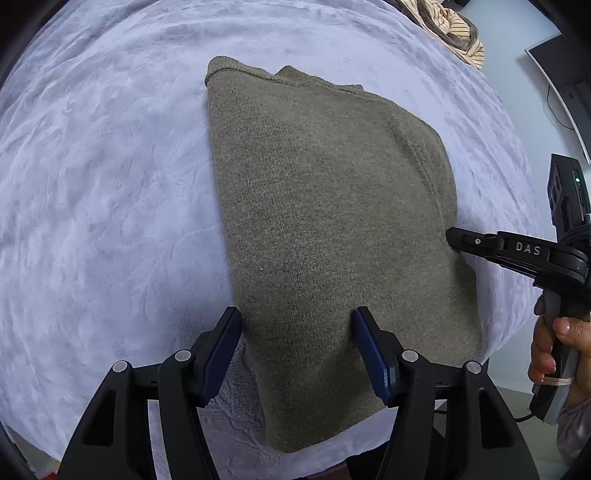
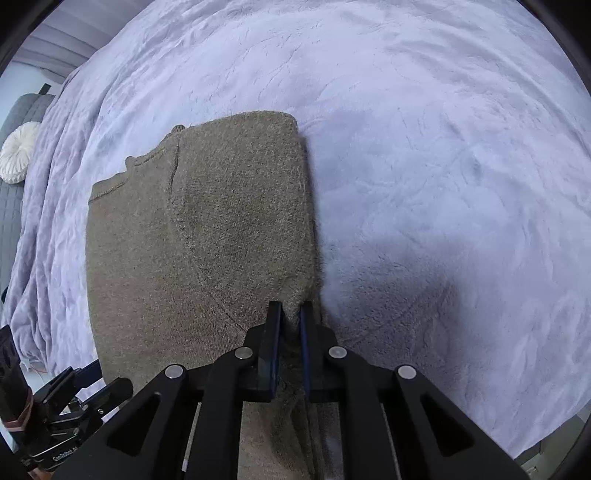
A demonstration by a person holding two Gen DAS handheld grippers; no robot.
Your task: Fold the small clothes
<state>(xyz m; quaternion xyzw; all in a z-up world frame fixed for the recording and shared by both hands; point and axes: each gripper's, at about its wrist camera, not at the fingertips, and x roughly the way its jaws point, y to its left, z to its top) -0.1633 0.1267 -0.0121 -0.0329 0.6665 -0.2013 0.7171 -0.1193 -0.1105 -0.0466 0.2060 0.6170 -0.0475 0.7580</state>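
While the brown sweater [image 1: 332,229] lies long and flat on the soft purple bed blanket [image 1: 103,206], already folded into a narrow strip, the two hand-held grippers sit at its near end. The right hand-held gripper [image 2: 291,314] is clenched on the sweater's side edge, with a bit of knit pinched between its nearly closed fingers. The left hand-held gripper [image 1: 295,321] is loose, its jaws apart with one blue finger [image 1: 369,332] resting on the knit and the other just past the sweater's other side edge, so it grips nothing yet. The collar end lies far ahead of both tools. The step in hand looks like taking hold of the near end, so it can be folded up toward the collar. To do it well, the left one should close on its own edge at about the same spot along the strip as the right one, so the end lifts evenly. It is hard to tell how many layers the right one has caught, so a slow lift would be wise. A striped cloth [image 1: 458,33] sits far ahead, out of the way.
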